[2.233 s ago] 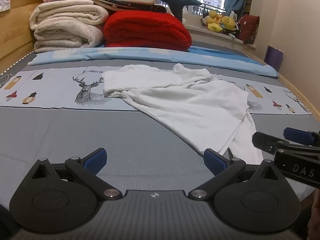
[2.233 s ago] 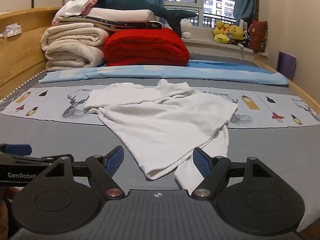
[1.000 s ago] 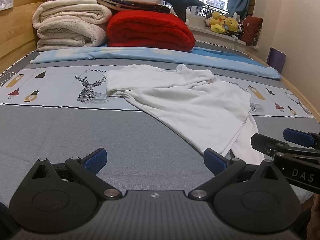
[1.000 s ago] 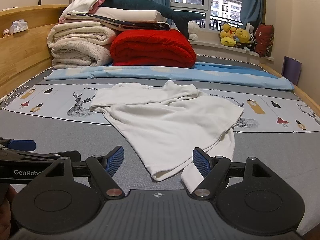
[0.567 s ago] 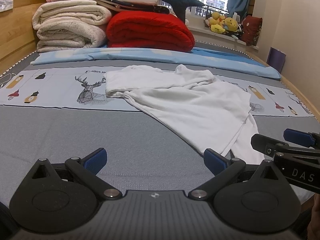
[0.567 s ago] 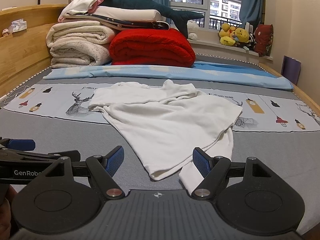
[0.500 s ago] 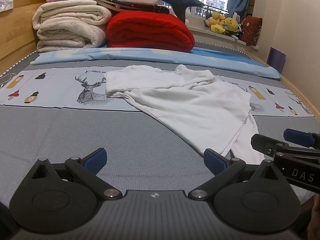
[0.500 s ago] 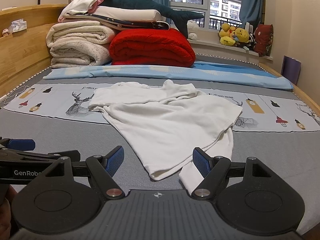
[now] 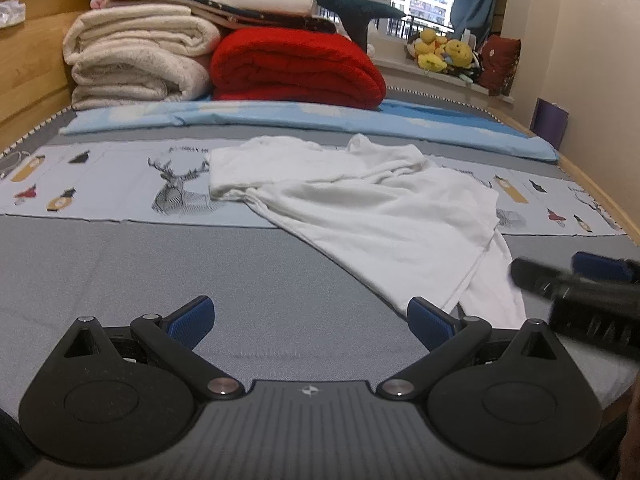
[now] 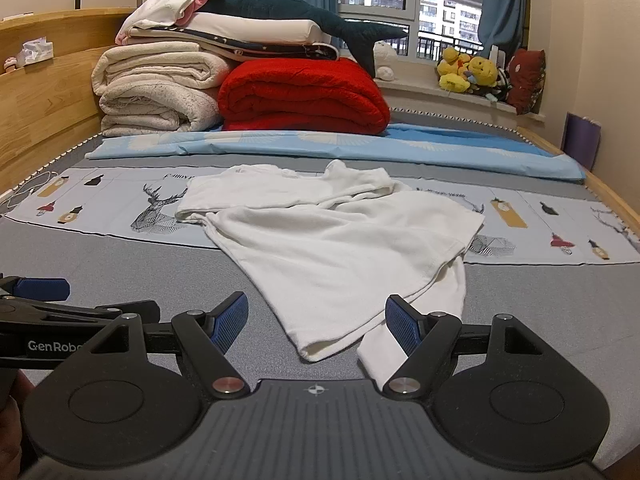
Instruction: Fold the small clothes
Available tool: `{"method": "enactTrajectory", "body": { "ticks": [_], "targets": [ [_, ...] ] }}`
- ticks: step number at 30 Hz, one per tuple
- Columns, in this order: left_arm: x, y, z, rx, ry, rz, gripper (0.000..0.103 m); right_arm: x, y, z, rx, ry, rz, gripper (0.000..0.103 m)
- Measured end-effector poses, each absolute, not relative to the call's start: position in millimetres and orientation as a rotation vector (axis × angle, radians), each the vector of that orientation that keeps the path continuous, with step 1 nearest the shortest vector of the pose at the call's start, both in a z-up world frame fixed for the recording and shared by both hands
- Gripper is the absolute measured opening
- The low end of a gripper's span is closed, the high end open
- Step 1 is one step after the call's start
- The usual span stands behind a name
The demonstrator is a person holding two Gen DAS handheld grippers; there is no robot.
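Note:
A crumpled white garment (image 9: 372,216) lies on the grey bed, its hem towards me; it also shows in the right wrist view (image 10: 336,240). My left gripper (image 9: 310,320) is open and empty, over bare grey sheet to the left of the hem. My right gripper (image 10: 316,322) is open and empty, its blue pads either side of the garment's near hem corner, just short of it. The right gripper shows at the right edge of the left wrist view (image 9: 580,292); the left gripper shows at the left edge of the right wrist view (image 10: 60,312).
Folded cream blankets (image 10: 156,92), a red blanket (image 10: 304,96) and a shark plush (image 10: 288,4) are stacked at the far end. A light blue quilt (image 10: 320,144) lies behind the garment. A wooden bed rail (image 10: 44,92) runs along the left, a wall along the right.
The right gripper has shifted slightly up and forward, blurred in the left wrist view. The garment has not moved. Both grippers stay open.

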State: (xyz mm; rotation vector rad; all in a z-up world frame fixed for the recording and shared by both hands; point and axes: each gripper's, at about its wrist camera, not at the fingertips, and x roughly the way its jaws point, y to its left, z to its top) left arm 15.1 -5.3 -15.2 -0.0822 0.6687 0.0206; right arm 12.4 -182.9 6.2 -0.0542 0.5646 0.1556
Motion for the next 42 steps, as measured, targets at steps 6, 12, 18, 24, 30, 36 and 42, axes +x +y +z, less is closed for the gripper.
{"method": "enactTrajectory", "body": {
  "ticks": [6, 12, 18, 24, 30, 36, 42],
  "targets": [
    [17.7, -1.6, -17.9, -0.076, 0.657, 0.016, 0.080, 30.1, -231.1, 29.7, 0.110, 0.524, 0.034, 0.062],
    [29.6, -6.9, -30.0, -0.074, 0.736, -0.048, 0.054, 67.0, -279.3, 51.7, 0.015, 0.401, 0.016, 0.037],
    [69.5, -30.2, -50.3, -0.079, 0.784, -0.121, 0.044, 85.5, -310.9, 26.9, 0.108, 0.492, -0.036, 0.026],
    [139.3, -66.1, -90.0, -0.195, 0.918, -0.171, 0.046, 87.0, -323.4, 27.8, 0.086, 0.471, -0.003, 0.026],
    [180.9, -88.9, -125.1, -0.217, 1.057, -0.097, 0.037, 85.2, -339.0, 26.5, 0.110, 0.496, -0.017, 0.022],
    [177.5, -53.0, -77.7, -0.028, 0.963, -0.210, 0.001, 91.8, -346.3, 23.4, 0.164, 0.522, -0.049, 0.022],
    [152.6, 80.9, -40.9, 0.210, 0.973, -0.124, 0.001, 100.5, -342.2, 20.3, 0.220, 0.545, -0.066, 0.023]
  ]
}}
